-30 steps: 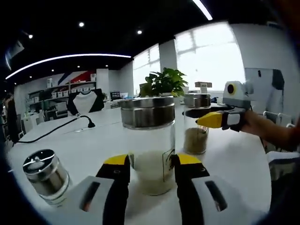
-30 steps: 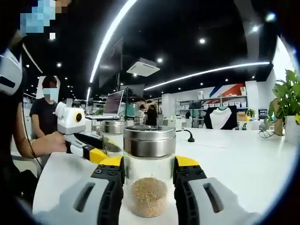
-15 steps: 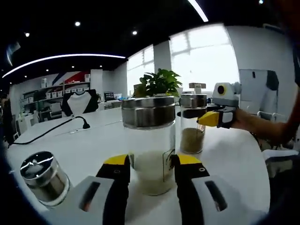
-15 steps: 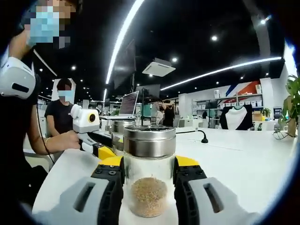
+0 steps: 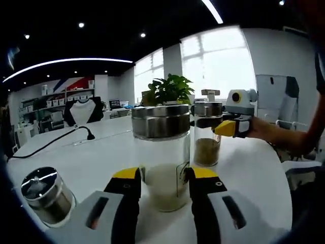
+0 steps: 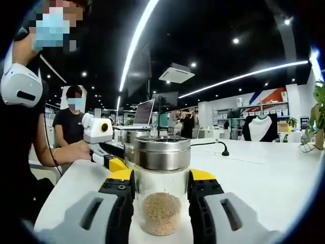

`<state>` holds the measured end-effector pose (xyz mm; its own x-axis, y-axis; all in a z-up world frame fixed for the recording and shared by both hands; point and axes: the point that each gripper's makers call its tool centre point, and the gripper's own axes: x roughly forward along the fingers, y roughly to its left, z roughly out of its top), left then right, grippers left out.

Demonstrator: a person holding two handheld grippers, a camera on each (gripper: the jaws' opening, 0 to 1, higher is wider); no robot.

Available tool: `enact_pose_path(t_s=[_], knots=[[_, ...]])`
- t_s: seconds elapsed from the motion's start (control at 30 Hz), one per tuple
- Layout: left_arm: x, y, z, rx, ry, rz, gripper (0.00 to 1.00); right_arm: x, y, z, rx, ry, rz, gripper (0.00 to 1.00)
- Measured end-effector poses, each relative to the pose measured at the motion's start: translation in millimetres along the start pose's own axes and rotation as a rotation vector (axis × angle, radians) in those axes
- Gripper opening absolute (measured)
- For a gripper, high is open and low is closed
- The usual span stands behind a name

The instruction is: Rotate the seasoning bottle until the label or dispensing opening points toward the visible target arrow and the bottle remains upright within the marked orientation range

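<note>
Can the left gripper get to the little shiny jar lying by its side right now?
Probably not yet. The left gripper has its fingers shut on the jar of white powder. The small metal-topped jar sits apart with bare table around it.

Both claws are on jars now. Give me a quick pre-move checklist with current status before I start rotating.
1. Left claw closed on the white-powder jar: ok.
2. Right claw closed on the brown-grain jar: ok.
3. Both jars upright on the white table: ok.
4. Small shaker apart from the left claw: ok.
5. Target arrow located: cannot tell.
6. Label heading relative to the arrow: cannot tell.
</note>
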<state>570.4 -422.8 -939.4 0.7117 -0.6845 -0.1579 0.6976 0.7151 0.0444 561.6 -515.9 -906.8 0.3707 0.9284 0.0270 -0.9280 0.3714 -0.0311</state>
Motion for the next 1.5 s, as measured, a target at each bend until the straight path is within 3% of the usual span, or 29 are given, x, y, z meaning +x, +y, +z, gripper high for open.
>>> enact_pose_path(t_s=[0.2, 0.4, 0.6, 0.7, 0.73, 0.87, 1.23, 1.5], knots=[[0, -0.2, 0.0, 0.014, 0.003, 0.002, 0.40, 1, 1, -0.5, -0.003, 0.035, -0.027, 0.39], [1, 1.4, -8.3, 0.003, 0.049, 0.041, 0.47, 2, 0, -16.5, -0.057, 0.134, -0.085, 0.41], [-2, 5.0, -6.9, 0.005, 0.052, 0.079, 0.49, -2, -10, -21.5, -0.030, 0.145, -0.162, 0.48], [-5, 8.9, -6.7, -0.007, 0.054, 0.106, 0.51, -5, -19, -19.6, 0.025, 0.121, -0.224, 0.57], [-6, 10.2, -6.3, -0.013, 0.053, 0.117, 0.51, -7, -26, -17.6, 0.053, 0.101, -0.280, 0.58], [-9, 10.5, -5.6, -0.020, 0.052, 0.134, 0.52, -11, -31, -13.8, 0.023, 0.092, -0.349, 0.59], [-24, 10.1, 0.1, -0.006, 0.040, 0.220, 0.52, -20, -21, 7.0, -0.015, 0.050, -0.470, 0.60], [-43, 4.8, 6.2, 0.024, 0.034, 0.256, 0.52, -23, -7, 10.3, -0.018, 0.052, -0.499, 0.60]])
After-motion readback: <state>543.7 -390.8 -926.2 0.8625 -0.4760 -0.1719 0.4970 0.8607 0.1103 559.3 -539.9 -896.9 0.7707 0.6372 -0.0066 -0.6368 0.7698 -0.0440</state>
